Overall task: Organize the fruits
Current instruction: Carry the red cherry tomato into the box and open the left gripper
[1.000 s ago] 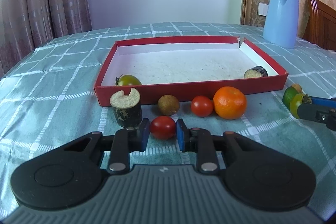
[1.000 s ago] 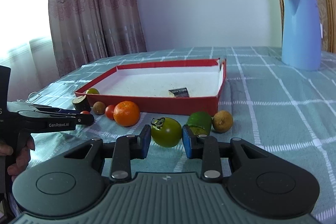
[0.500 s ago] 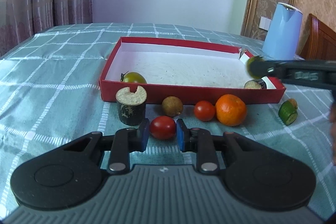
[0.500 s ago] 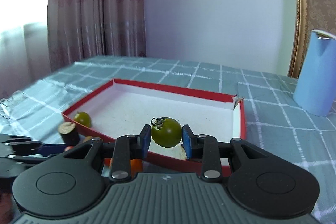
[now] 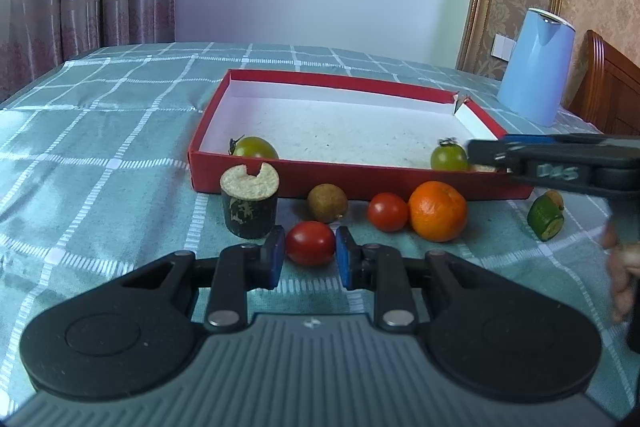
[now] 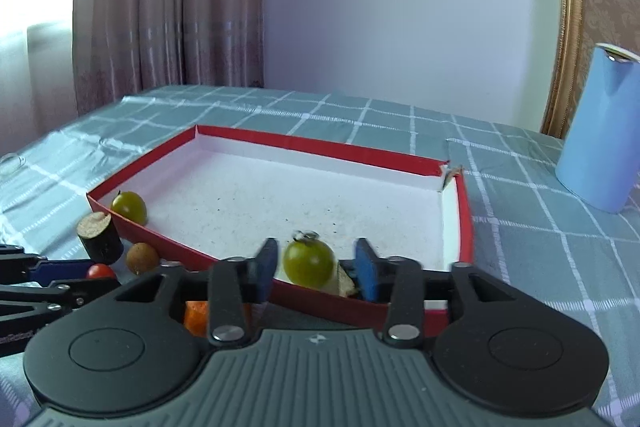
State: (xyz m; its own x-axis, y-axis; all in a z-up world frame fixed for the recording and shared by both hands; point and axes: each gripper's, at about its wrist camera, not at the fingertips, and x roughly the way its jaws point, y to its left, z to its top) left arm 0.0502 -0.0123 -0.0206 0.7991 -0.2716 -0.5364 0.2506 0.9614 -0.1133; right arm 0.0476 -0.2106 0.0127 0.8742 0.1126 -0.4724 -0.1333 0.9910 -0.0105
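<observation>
A red tray [image 5: 360, 183] [image 6: 464, 203] with a white floor sits on the teal checked cloth. My right gripper [image 6: 316, 267] [image 5: 472, 151] is open over its near right corner; a green tomato [image 6: 308, 263] [image 5: 448, 157] lies free between the fingers, beside an eggplant piece [image 6: 346, 285]. My left gripper [image 5: 310, 255] is shut on a red tomato [image 5: 310, 242], just above the cloth. Another green tomato [image 5: 254, 148] [image 6: 129, 207] lies in the tray's near left corner.
In front of the tray lie an eggplant chunk [image 5: 249, 205], a longan [image 5: 327, 202], a red tomato [image 5: 387, 211], an orange [image 5: 438, 211] and a cucumber piece [image 5: 545, 218]. A blue kettle [image 5: 536, 67] [image 6: 600, 131] stands at the right.
My right gripper carried the green tomato into the tray's near right corner and opened, letting it go. My left gripper stayed shut on the red tomato and barely moved.
</observation>
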